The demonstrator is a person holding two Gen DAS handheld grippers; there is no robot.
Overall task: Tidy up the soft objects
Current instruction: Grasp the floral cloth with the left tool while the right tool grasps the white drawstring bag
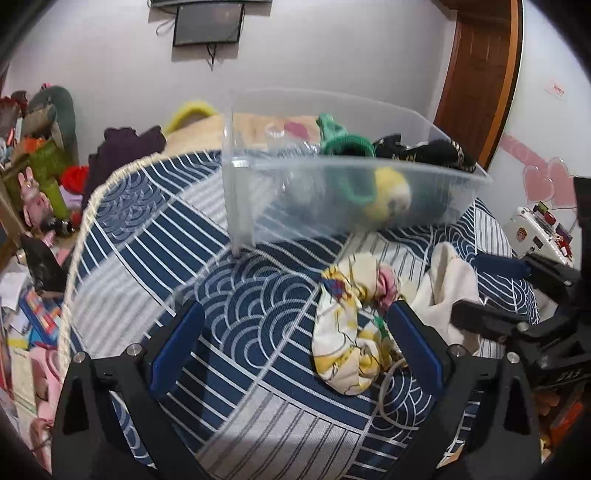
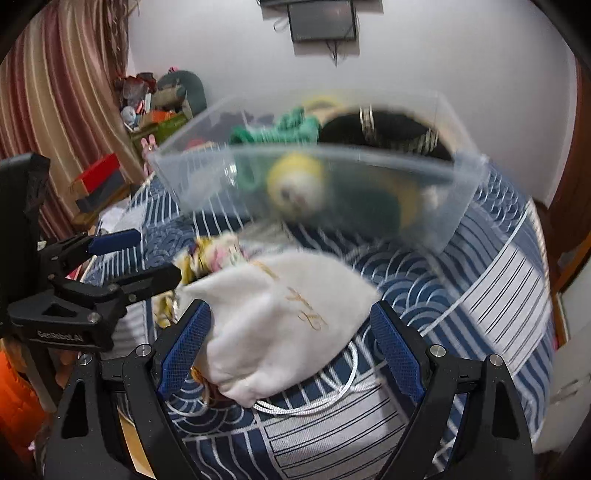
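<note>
A clear plastic bin [image 1: 436,184] [image 2: 461,206] stands on the bed and holds a green knit piece [image 1: 347,142], a yellow plush ball [image 1: 391,192] [image 2: 295,188] and a black item [image 1: 424,151]. A floral cloth bundle [image 1: 343,332] [image 2: 207,254] lies in front of the bin, close to the right finger of my open left gripper [image 1: 295,343]. A white drawstring pouch [image 2: 284,317] [image 1: 448,284] lies between the fingers of my open right gripper [image 2: 291,343], its left side against the left finger. The left gripper also shows in the right wrist view [image 2: 147,254].
The bed has a navy and white patterned cover [image 1: 236,302]. Plush toys and clutter [image 1: 44,158] stand at the left beyond the bed edge. A white cord [image 2: 332,402] lies under the pouch. A wooden door [image 1: 476,74] and a wall screen [image 1: 208,22] are behind.
</note>
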